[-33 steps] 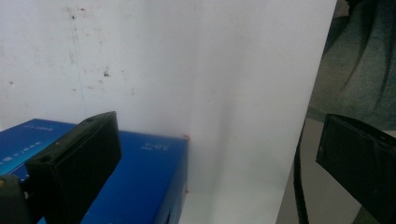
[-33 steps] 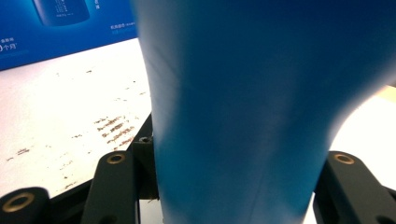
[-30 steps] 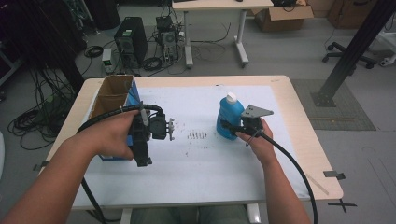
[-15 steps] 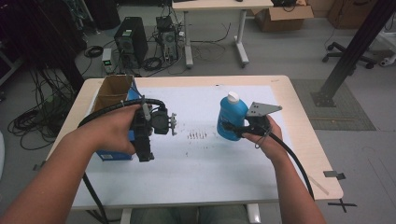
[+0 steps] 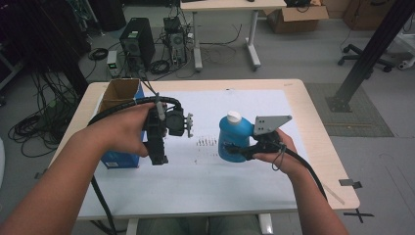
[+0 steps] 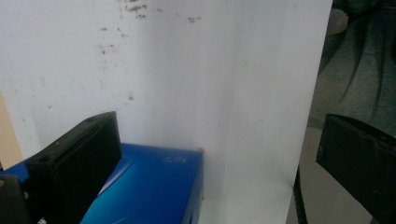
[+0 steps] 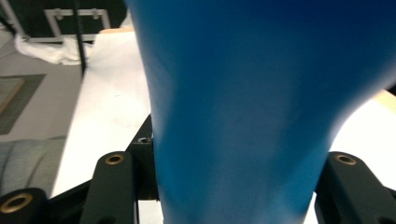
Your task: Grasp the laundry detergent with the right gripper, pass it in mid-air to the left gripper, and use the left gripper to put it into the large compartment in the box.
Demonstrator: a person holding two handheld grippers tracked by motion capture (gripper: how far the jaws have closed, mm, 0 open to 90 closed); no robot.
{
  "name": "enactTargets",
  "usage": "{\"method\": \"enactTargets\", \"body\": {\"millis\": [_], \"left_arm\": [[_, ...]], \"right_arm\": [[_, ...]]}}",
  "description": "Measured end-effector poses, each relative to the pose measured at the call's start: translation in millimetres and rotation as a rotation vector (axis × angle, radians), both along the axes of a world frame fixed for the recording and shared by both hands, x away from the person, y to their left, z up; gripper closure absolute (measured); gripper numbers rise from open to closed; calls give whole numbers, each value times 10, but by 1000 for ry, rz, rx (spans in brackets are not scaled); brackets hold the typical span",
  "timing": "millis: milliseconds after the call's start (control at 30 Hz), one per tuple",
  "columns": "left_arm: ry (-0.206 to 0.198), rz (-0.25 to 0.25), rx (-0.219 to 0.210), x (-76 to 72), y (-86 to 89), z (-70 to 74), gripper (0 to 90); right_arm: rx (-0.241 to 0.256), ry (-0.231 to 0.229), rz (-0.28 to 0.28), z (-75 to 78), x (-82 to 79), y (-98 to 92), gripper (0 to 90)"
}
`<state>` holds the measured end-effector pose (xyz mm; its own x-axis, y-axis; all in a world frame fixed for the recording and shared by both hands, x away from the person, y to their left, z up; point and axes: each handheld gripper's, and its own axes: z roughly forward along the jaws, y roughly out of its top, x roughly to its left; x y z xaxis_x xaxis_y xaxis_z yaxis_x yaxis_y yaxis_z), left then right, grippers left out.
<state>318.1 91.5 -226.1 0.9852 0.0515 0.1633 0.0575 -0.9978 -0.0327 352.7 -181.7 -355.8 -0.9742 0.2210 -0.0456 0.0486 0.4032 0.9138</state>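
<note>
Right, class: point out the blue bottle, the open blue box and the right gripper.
blue bottle [image 5: 231, 142], high view, on its body below the white cap.
open blue box [image 5: 119, 89], high view, on its brown inner wall.
right gripper [image 5: 234, 150], high view, between its fingertips at the bottle.

even, soft overhead light fills the high view, with only faint shadows on the white sheet [image 5: 254, 186] under the hands and no glare. in the right gripper view the blue bottle [image 7: 252, 116] between the jaws is a smooth, out-of-focus blur. in the left gripper view the blue box [image 6: 149, 186] below the jaws is soft and dim.
</note>
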Motion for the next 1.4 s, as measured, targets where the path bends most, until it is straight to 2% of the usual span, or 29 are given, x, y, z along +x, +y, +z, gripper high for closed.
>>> {"method": "enactTargets", "body": {"millis": [200,267,300,600,967,1400], "left_arm": [[9,-19,-5,-15,-87,25,4],[10,-24,-5,-14,-98,25,4],[13,-29,-5,-13,-117,21,4],[20,-40,-8,-37,-168,59,4],[32,-47,-13,-83,-210,40,4],[46,-65,-9,-99,-277,-22,4]], "right_arm": [[-13,4,67,-37,-79,157,447],[-14,7,73,-44,-85,176,447],[-29,0,92,-58,-99,242,447],[-41,3,165,-63,-148,594,447],[-37,13,193,-148,-228,907,446],[-22,13,188,-257,-281,1103,445]]}}
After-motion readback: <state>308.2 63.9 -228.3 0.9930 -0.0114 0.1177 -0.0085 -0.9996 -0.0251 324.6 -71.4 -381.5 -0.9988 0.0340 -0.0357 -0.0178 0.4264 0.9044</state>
